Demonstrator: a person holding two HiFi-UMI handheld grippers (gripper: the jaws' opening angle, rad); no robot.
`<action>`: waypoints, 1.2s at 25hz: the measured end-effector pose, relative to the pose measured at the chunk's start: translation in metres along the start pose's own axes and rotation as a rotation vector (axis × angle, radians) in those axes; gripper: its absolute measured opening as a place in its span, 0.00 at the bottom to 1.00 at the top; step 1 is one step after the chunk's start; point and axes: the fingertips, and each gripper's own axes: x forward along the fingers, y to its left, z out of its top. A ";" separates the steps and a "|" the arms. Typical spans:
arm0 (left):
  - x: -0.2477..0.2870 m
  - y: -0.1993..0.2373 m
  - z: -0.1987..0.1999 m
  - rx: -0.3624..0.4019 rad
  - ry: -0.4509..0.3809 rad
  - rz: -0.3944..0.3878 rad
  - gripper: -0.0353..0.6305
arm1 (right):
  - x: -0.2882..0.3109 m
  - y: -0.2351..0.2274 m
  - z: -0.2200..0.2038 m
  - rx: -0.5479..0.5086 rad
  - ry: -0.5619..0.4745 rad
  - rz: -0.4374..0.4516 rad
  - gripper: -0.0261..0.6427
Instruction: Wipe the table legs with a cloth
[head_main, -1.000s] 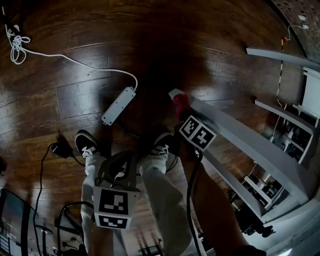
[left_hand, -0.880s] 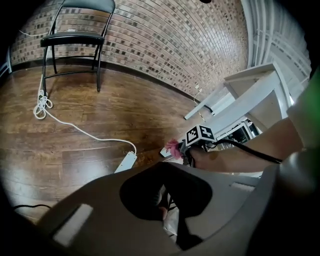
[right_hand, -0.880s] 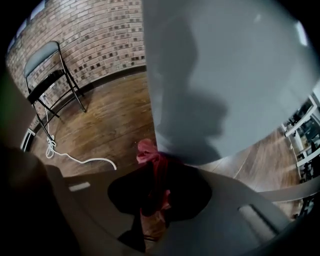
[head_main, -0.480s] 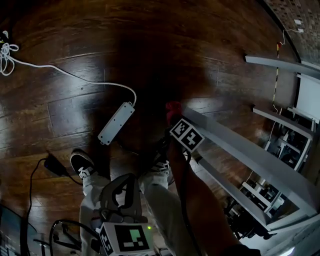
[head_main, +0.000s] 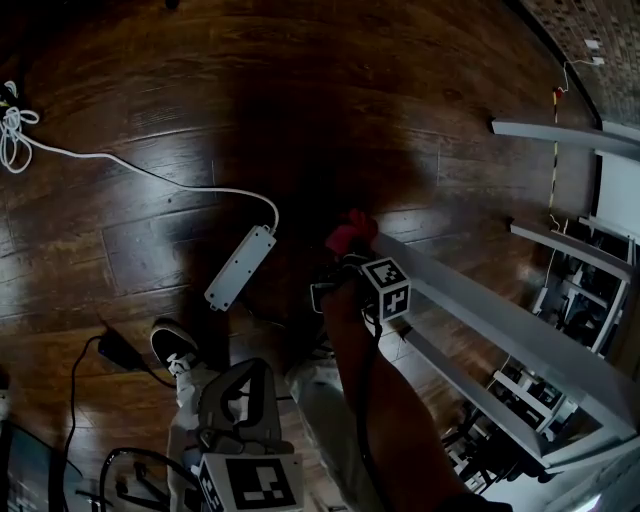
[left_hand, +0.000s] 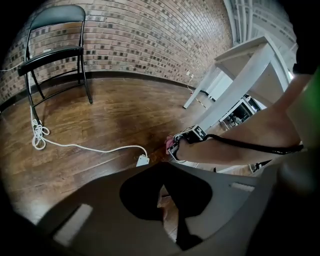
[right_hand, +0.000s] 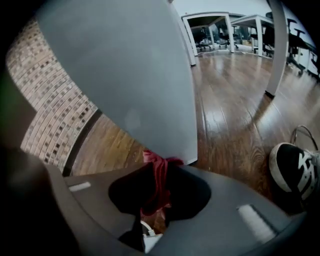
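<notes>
A red cloth (head_main: 350, 232) is bunched in my right gripper (head_main: 345, 254), which is shut on it. In the right gripper view the cloth (right_hand: 159, 176) presses against the bottom end of a pale grey table leg (right_hand: 140, 75), just above the wood floor. That leg (head_main: 480, 305) slants away to the lower right in the head view. My left gripper (head_main: 248, 374) hangs low over the person's trousers, shut with nothing in it. From the left gripper (left_hand: 162, 197) view, the right gripper (left_hand: 176, 146) and cloth (left_hand: 169, 145) show at the leg's (left_hand: 240, 80) foot.
A white power strip (head_main: 240, 266) with its cable (head_main: 120, 165) lies on the floor left of the leg. A black shoe (right_hand: 295, 170) stands close by. A lower table rail (head_main: 470, 385), a second table (head_main: 560, 130) and a black folding chair (left_hand: 55, 35) stand around.
The right gripper with the cloth has stayed at the leg's foot and its marker cube has turned. The left gripper has sunk toward the bottom of the head view.
</notes>
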 end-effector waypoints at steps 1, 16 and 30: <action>0.000 0.001 0.000 0.001 -0.002 0.001 0.05 | -0.004 0.002 0.002 0.030 -0.006 0.006 0.13; -0.067 -0.049 0.008 0.111 0.033 -0.045 0.06 | -0.144 0.063 0.061 0.217 -0.050 0.005 0.13; -0.152 -0.083 0.098 0.201 -0.007 -0.007 0.05 | -0.290 0.125 0.129 0.257 -0.063 0.131 0.13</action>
